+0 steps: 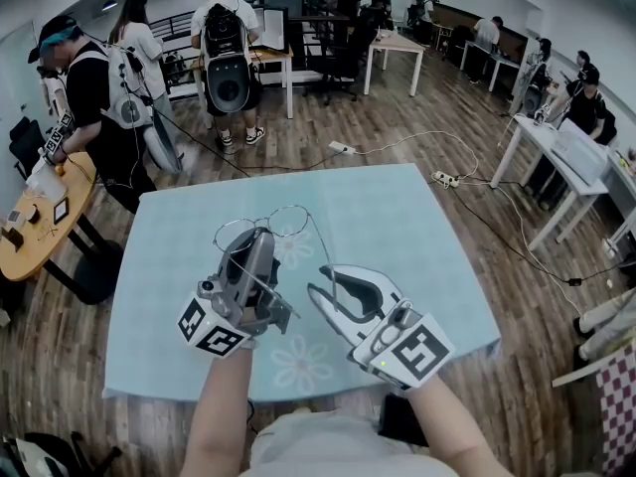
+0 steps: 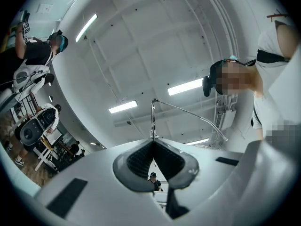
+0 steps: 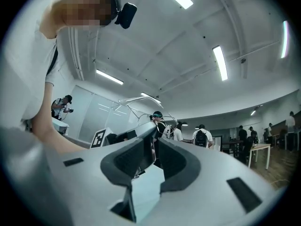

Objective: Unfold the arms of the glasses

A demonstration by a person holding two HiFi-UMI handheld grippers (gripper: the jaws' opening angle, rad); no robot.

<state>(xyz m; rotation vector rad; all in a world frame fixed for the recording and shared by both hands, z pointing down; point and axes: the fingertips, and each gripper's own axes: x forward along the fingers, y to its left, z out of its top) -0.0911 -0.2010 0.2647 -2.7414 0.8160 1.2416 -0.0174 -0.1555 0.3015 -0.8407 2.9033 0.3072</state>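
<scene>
Thin wire-rimmed glasses (image 1: 288, 221) hang above the pale blue tablecloth (image 1: 397, 237). My left gripper (image 1: 253, 241) points upward and is shut on the frame near one lens. In the left gripper view the wire (image 2: 152, 119) rises straight out of the closed pads (image 2: 141, 159), and one arm sweeps off to the right. The other arm runs down from the right lens to my right gripper (image 1: 330, 278), and its end lies in the narrow gap between the jaws. In the right gripper view the jaws stand slightly apart, with the glasses (image 3: 134, 100) beyond my right gripper (image 3: 155, 142).
Several people stand behind the table. A round wooden table (image 1: 40, 227) is at the left and white desks (image 1: 566, 157) at the right. A power strip (image 1: 447, 179) and cables lie on the wooden floor beyond the far edge.
</scene>
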